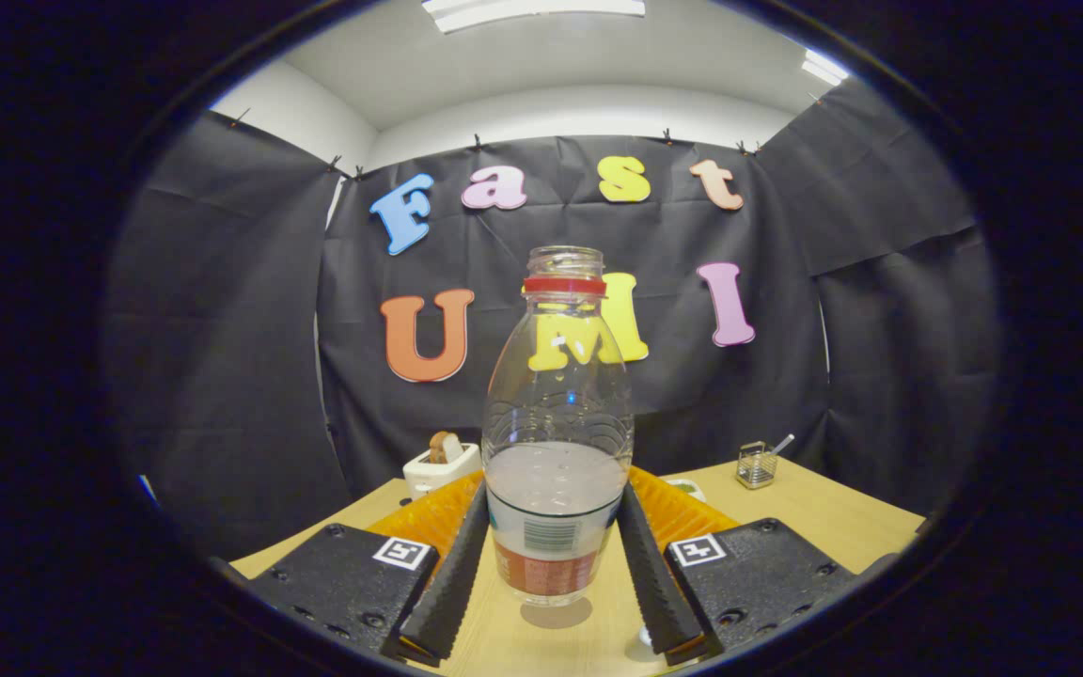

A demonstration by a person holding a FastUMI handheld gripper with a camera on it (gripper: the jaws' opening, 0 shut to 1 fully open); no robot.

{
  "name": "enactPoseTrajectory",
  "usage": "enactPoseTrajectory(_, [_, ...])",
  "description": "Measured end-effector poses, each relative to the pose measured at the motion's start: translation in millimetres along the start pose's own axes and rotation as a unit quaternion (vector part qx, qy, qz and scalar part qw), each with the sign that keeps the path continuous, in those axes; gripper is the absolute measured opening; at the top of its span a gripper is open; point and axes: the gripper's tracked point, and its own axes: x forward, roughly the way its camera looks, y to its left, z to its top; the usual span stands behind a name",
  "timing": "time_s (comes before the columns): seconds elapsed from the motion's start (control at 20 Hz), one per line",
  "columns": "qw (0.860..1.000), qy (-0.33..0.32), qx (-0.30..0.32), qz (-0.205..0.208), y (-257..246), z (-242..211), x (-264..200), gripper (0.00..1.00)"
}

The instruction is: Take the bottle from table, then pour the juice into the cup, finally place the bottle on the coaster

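The table (824, 522) is pale wood, closed in by black cloth hung on clips, with white wall and ceiling lights above. Toward the left, at the table's far edge, stands a white toaster (440, 467) with a slice of bread (445, 446) poking out of its slot. In the middle, the clear bottle (557, 442) stands upright, cap off, a red ring round its neck and pale juice filling its lower part; a small shadow sits under its base, so whether it rests on the wood or hangs just above it I cannot tell. An orange ribbed mat lies behind it (682, 512). Farther right, near the cloth, is a small wire basket (756, 466) with a handle sticking out. The gripper (556, 574) points level across the table, its black ridged fingers (450, 583) clamped against either side of the bottle's labelled lower part.
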Motion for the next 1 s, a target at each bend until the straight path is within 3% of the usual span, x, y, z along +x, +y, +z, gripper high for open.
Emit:
enactPoseTrajectory(0.45, [0.999,0.042,-0.020,-0.007,6,-75,61,0.78])
enactPoseTrajectory(1.0, [0.996,0.078,-0.044,-0.021,-2,-150,96,0.78])
